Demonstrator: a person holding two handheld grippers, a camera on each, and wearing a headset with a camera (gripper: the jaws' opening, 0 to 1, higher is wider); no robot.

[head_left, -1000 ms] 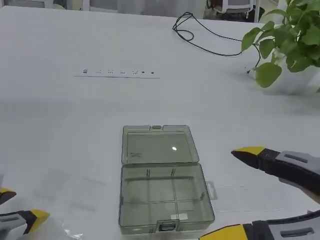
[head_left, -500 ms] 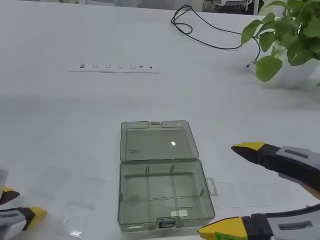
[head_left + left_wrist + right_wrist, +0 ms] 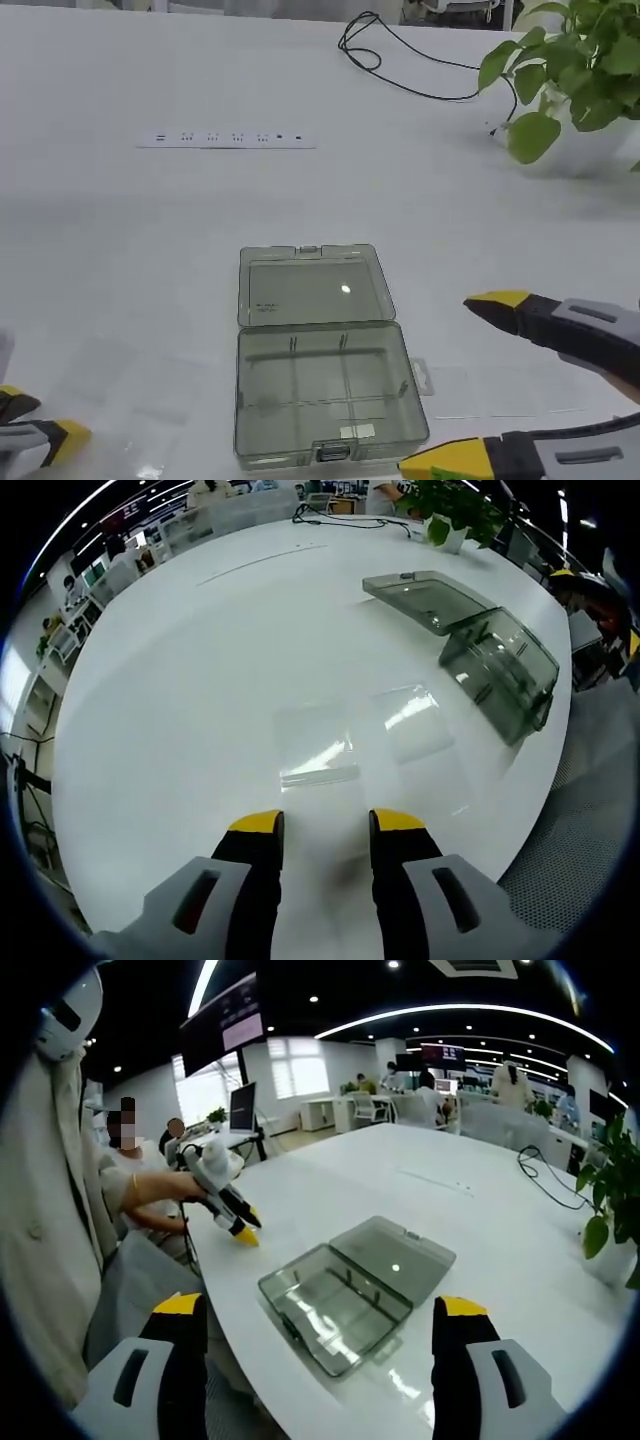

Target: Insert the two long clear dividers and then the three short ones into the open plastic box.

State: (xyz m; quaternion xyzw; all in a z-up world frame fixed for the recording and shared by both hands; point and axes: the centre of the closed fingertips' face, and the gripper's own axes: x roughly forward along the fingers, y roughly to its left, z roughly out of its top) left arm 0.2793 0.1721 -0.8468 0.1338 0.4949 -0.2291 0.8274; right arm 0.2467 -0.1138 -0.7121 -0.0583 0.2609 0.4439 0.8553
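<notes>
On the table (image 3: 150,250) the plastic box (image 3: 310,285) lies open; right tongs (image 3: 437,382) wide, left tongs (image 3: 326,822) narrowly parted.

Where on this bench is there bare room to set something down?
Bare: the broad stretch of table between power strip and plastic box. Crowded: clear dividers lie flat either side of the box, near the left gripper and right gripper.

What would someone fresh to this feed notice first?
The smoky open plastic box sits near the table's front edge, its lid laid flat behind it. The right gripper hangs wide open beside the box's right side, while the left gripper, also open, points at clear dividers lying flat on the white table left of the box. A leafy plant stands at the far right.
</notes>
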